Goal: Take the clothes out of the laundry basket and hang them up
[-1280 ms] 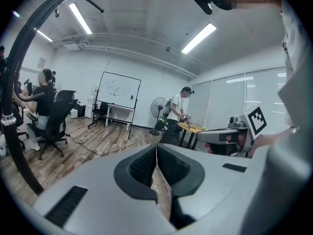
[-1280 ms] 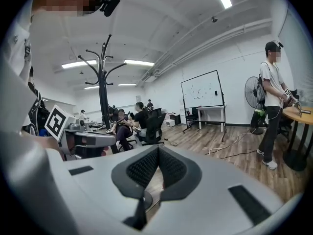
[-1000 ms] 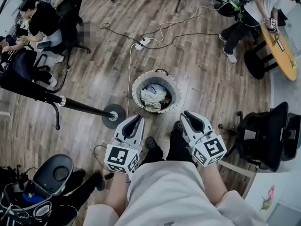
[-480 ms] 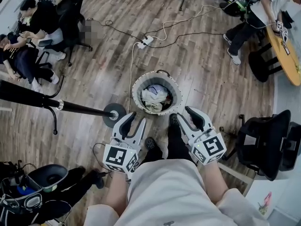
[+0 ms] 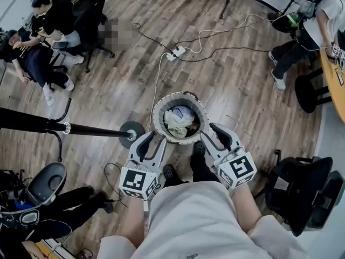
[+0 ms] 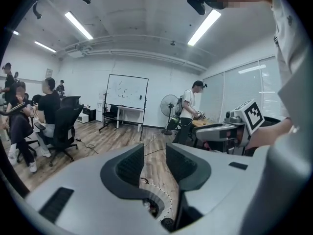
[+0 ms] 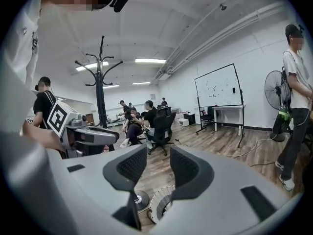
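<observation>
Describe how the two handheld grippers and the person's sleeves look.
The left gripper and right gripper match: light grey shells, black ribbed jaw pads, and a white cube with black square markers at the rear. The person wears a pale short-sleeved top.

You hold two grippers: one left gripper (image 5: pixel 153 140), one right gripper (image 5: pixel 209 133). Two jaws each, four in all. One marker cube per gripper, two total.

One laundry basket (image 5: pixel 154 115). The clothes (image 5: pixel 178 116) in it are a heap of at least two pieces, one pale and one darker; exact count can't be told.

One coat stand (image 5: pixel 81 128). One power strip (image 5: pixel 177 52). One whiteboard (image 6: pixel 126 92). One fan (image 6: pixel 168 106).

In the head view, three people besides you: one seated person (image 5: pixel 51 18), a second seated person (image 5: pixel 29 58), a third person (image 5: pixel 312 20) at upper right.

Two black office chairs made out: upper-left chair (image 5: pixel 97 9), lower-right chair (image 5: pixel 302 190).
</observation>
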Action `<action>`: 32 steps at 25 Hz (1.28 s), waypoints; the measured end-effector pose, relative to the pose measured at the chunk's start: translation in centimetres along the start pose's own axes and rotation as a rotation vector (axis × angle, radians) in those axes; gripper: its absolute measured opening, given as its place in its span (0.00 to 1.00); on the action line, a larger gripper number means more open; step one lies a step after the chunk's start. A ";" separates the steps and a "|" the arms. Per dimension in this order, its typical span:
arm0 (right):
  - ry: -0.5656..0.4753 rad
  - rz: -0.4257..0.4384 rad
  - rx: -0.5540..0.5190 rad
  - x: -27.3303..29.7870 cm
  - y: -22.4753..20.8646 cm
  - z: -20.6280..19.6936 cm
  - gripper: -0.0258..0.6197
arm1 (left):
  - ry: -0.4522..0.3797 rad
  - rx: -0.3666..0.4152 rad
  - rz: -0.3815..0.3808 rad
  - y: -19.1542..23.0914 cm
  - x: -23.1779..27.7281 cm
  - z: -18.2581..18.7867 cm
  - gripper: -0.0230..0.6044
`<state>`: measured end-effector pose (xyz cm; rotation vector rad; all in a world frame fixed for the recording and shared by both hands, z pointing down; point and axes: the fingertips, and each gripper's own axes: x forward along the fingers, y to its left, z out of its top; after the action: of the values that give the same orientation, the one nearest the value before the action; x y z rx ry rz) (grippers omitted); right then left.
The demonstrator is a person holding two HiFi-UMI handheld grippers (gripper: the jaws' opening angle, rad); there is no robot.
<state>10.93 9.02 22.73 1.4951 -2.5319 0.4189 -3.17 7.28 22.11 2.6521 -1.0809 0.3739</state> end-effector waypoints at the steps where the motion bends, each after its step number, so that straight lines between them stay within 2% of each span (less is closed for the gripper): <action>1: 0.006 0.014 -0.004 0.5 -0.7 0.1 0.28 | 0.005 -0.003 0.012 0.1 0.7 0.1 0.25; 9: 0.077 0.148 -0.021 3.6 -5.5 -0.6 0.30 | 0.066 -0.018 0.109 0.3 5.9 -0.3 0.26; 18: 0.248 0.315 -0.018 6.5 -7.2 -6.8 0.31 | 0.234 -0.026 0.191 0.1 8.9 -5.5 0.28; 24: 0.359 0.336 -0.041 8.3 -7.8 -12.0 0.31 | 0.324 -0.052 0.157 0.5 11.4 -10.8 0.28; 29: 0.405 0.310 -0.048 10.3 -8.6 -15.9 0.31 | 0.384 -0.023 0.077 1.2 14.6 -15.2 0.28; 32: 0.421 0.291 -0.051 11.6 -9.0 -17.9 0.31 | 0.386 -0.041 0.027 2.0 16.3 -17.0 0.28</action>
<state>13.27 1.13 44.35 0.9013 -2.3910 0.6292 4.28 0.90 43.62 2.3927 -0.9855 0.8188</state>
